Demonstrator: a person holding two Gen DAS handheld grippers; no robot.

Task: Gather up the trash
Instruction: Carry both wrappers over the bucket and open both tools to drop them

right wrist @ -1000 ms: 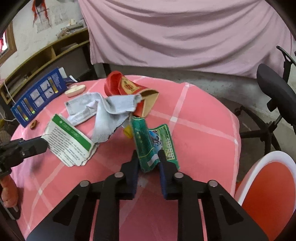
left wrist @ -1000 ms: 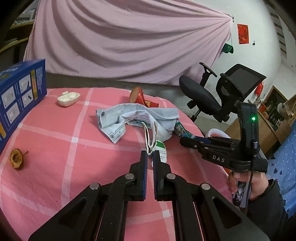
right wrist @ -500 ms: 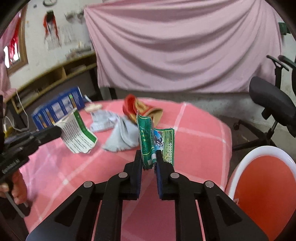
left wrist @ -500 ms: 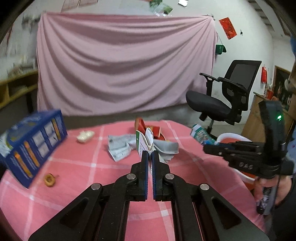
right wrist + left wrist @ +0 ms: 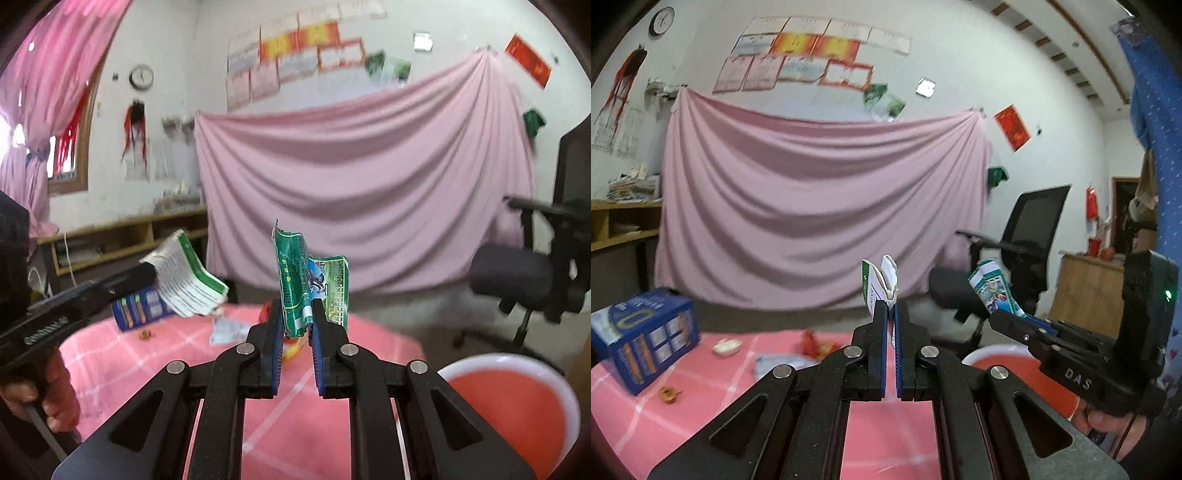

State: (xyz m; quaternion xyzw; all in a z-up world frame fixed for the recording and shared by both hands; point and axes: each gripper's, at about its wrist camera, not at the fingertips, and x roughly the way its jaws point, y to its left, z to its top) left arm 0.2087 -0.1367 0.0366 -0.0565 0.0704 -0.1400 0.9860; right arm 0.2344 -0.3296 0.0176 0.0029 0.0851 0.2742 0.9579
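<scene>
My left gripper (image 5: 890, 308) is shut on a folded white and green paper leaflet (image 5: 879, 284) and holds it high above the pink checked table (image 5: 713, 384). The leaflet also shows in the right wrist view (image 5: 188, 275). My right gripper (image 5: 297, 314) is shut on a crumpled green snack wrapper (image 5: 310, 280), also lifted above the table; the wrapper shows in the left wrist view (image 5: 993, 290). On the table lie a grey face mask (image 5: 779, 360), a red packet (image 5: 812, 341), a small white dish (image 5: 727, 346) and a brown core (image 5: 669, 395).
A red bin with a white rim (image 5: 513, 402) stands at the right of the table, also in the left wrist view (image 5: 1004, 363). A blue box (image 5: 642, 343) sits at the table's left. A black office chair (image 5: 1023, 251) stands behind. A pink curtain (image 5: 820, 206) covers the back wall.
Both grippers have risen well above the table with their trash, tilting up toward the wall. The mask and red packet stay on the table.
</scene>
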